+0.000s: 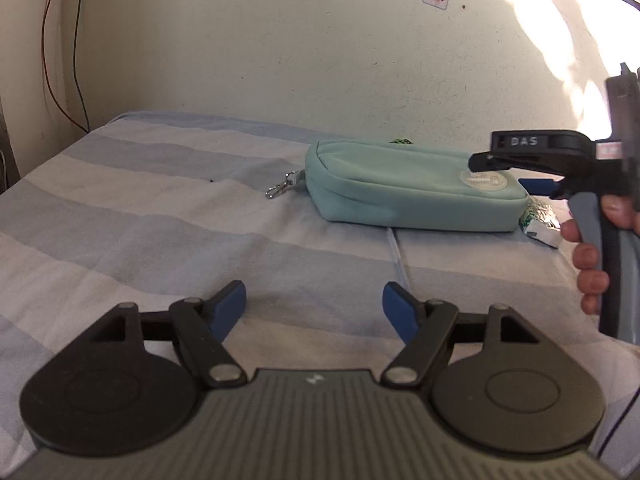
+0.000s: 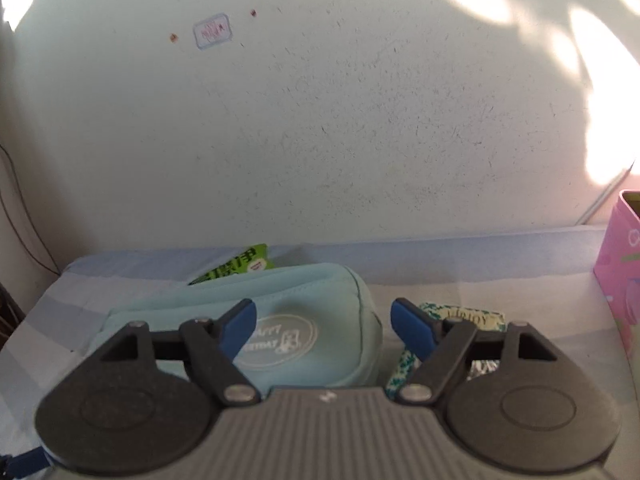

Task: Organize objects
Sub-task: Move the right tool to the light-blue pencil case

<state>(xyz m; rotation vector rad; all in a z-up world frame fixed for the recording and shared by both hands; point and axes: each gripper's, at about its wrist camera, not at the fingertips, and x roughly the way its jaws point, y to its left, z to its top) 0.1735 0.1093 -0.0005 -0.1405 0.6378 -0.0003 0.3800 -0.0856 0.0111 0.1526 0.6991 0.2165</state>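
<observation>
Both tongs, left (image 1: 313, 307) and right (image 2: 322, 328), gape (empty) near mint pouch (image 1: 404, 188).

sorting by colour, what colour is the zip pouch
Pale mint green pouch, clearest in the left wrist view.

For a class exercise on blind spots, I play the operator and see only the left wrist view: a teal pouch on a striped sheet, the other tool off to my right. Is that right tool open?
Observer: Yes, the right tool is open and holds nothing.
Operator: What is it facing?
Observer: The badge end of the pouch, which lies just ahead of it and reaches across the gap between its fingers.
Operator: Is there anything further right that I miss?
Observer: A pink box stands on the sheet at the right edge of the view.
</observation>
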